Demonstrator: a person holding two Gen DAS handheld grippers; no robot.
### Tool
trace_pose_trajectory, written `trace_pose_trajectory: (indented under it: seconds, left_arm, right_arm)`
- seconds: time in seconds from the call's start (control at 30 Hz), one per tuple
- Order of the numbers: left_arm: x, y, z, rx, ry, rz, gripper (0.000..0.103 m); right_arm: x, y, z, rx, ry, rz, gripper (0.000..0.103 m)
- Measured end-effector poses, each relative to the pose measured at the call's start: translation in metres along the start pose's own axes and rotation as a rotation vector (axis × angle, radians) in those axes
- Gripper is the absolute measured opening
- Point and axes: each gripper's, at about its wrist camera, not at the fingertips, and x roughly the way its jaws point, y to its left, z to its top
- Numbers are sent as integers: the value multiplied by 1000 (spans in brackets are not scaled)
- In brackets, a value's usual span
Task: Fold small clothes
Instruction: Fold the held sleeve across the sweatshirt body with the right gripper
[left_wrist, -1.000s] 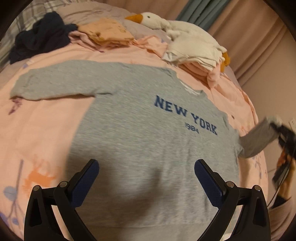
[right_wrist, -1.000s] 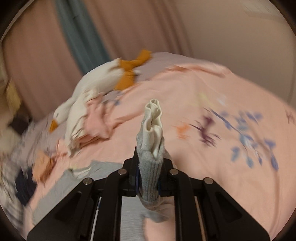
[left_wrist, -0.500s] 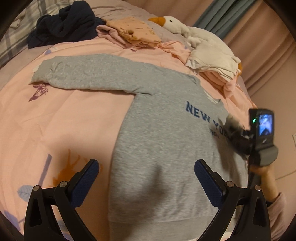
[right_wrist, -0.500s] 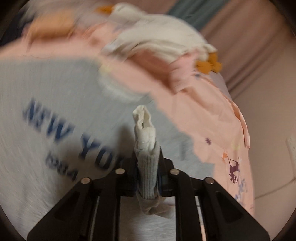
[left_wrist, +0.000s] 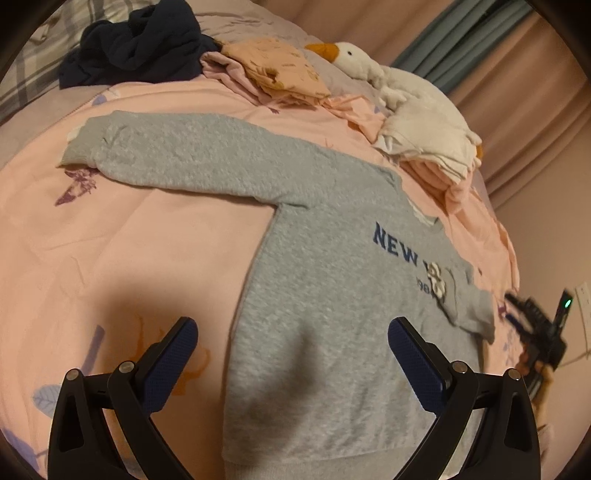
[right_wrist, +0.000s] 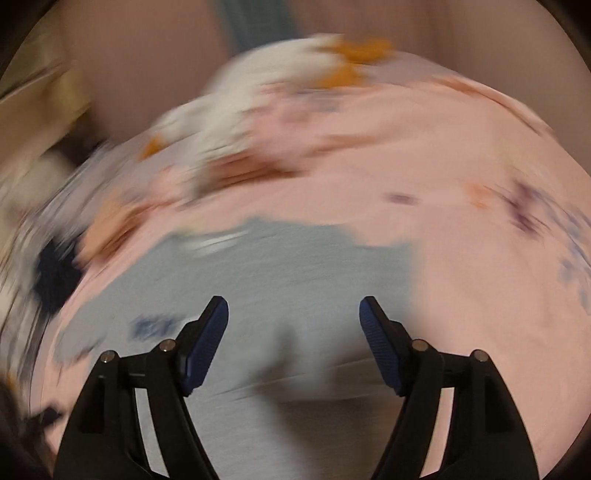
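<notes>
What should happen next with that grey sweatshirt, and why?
Probably take the other sleeve with the left claw and fold it across the grey sweatshirt: it lies stretched out flat, one sleeve is already folded in, and the left claw is open.

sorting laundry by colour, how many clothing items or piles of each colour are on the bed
grey: 1, the sweatshirt
navy: 1, the heap
pink and peach: 1 pile
white on pink: 1 stack
total: 4, plus a goose toy; pieces inside piles cannot be counted
</notes>
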Motion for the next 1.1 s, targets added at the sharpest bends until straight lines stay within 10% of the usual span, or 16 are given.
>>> trace_pose_trajectory:
  seconds: [0.27, 0.4, 0.6, 0.7, 0.87, 1.1]
  left_arm:
    - [1, 23, 21, -98, -30, -40, 102]
    - [-3, 54, 37, -226, -48, -71, 102]
    - [-31, 109, 60, -364, -145, -58, 102]
    - [-34, 133, 68, -429, -164, -90, 102]
    - [-16, 165, 74, -561, -166, -183, 102]
    - [16, 178, 91, -645, -183, -263, 102]
  right_arm:
    - [62, -55, -10, 195, 136, 27, 19]
    - [69, -62, -14, 192, 142, 15, 11]
    - [38, -56, -10, 78, 54, -117, 23]
    - [13, -31, -9, -13, -20, -41, 23]
    - [22, 10, -24, -79, 45, 147, 22]
    - [60, 19, -43, -84, 142, 64, 21]
